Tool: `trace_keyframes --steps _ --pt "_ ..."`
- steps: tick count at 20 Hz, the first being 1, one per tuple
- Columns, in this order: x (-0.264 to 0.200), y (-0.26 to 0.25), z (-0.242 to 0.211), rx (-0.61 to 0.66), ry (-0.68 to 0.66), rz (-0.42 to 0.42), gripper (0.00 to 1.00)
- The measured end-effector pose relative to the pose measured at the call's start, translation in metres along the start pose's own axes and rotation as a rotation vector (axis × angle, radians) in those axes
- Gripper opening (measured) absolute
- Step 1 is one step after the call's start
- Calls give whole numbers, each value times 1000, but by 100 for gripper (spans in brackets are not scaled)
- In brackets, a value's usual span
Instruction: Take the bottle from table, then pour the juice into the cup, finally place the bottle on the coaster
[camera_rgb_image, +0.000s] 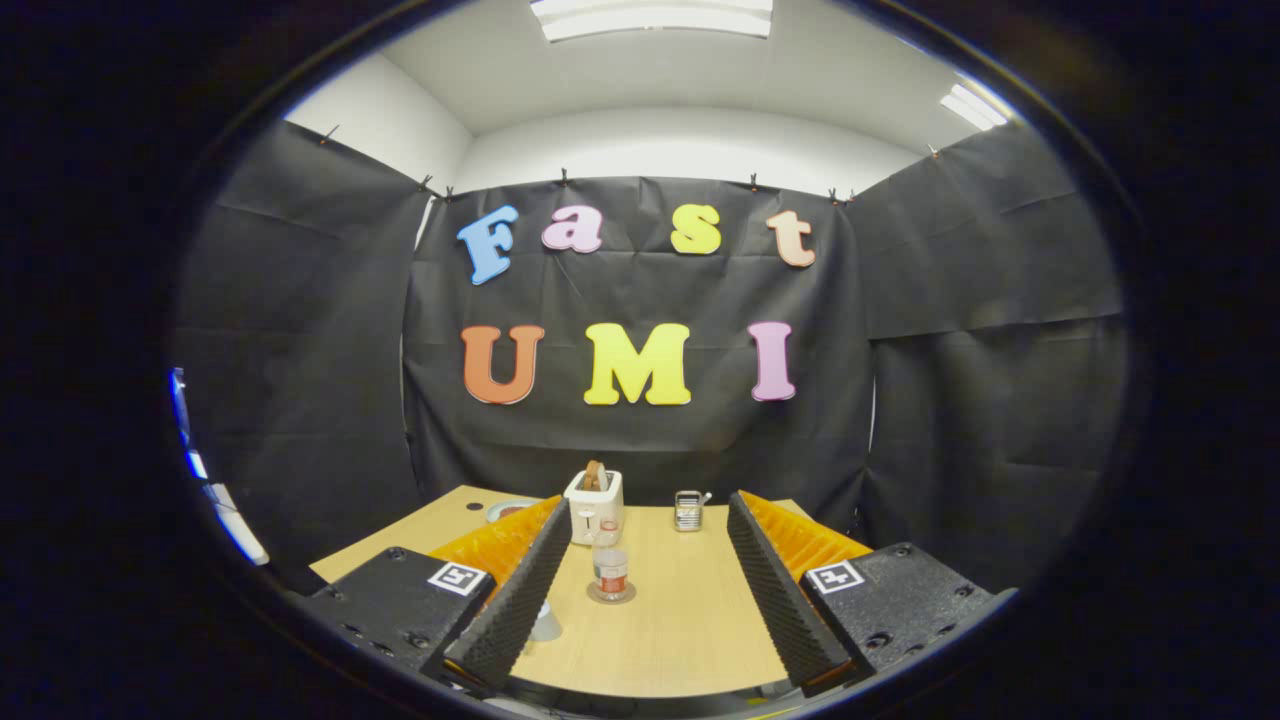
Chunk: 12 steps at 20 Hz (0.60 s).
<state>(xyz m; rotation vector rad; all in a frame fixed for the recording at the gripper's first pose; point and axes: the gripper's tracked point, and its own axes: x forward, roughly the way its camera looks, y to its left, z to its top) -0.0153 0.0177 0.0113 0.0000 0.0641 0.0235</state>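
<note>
The gripper (640, 610) is wide open; the small, light-looking bottle (610, 568) stands on its coaster (611, 597), best held mid-body.

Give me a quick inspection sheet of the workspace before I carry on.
Surface: light wooden table, bare between the fingers.
Job's things: bottle upright on the round coaster, ahead between the fingers; cup partly hidden behind the left finger.
Clutter: toaster with bread at the far edge; small metal holder beside it; dish at far left.
Grippers: gripper open, fingers spread wide, holding nothing.
Cables: nothing seen.
Surroundings: black cloth walls, ceiling lights.
</note>
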Motion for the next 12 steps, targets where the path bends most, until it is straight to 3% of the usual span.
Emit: trace_keyframes --steps 12 --pt "-4 6 -7 -22 0 5 100"
